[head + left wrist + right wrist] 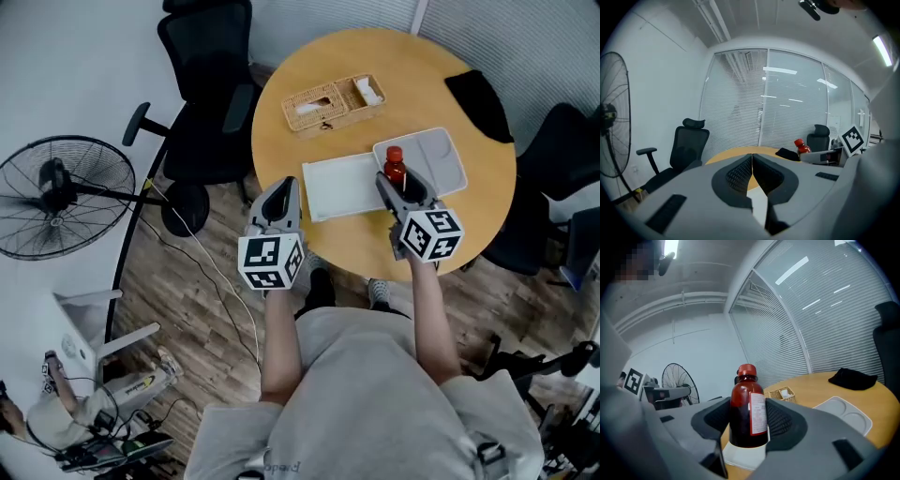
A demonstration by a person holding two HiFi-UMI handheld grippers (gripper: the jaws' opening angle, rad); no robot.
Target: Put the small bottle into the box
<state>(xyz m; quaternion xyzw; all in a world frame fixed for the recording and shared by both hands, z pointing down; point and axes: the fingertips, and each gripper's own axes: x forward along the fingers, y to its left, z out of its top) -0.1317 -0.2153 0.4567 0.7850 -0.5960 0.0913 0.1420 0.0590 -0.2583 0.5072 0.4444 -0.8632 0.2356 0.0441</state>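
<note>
A small dark-red bottle (395, 167) with a red cap and a white label stands upright between the jaws of my right gripper (401, 190), which is shut on it. The bottle is held above the gap between a flat white box (342, 185) and a white compartment tray (441, 159). In the right gripper view the bottle (748, 404) fills the middle of the right gripper (749, 423), gripped at its lower body. My left gripper (279, 199) hovers at the table's near edge, left of the white box, jaws shut on nothing. The left gripper (752, 165) view shows the bottle (802, 146) far right.
A wicker basket (333, 103) with two compartments sits at the back of the round wooden table (300, 141). A black cloth (480, 101) lies at the far right edge. Black office chairs (202, 84) ring the table. A floor fan (61, 192) stands to the left.
</note>
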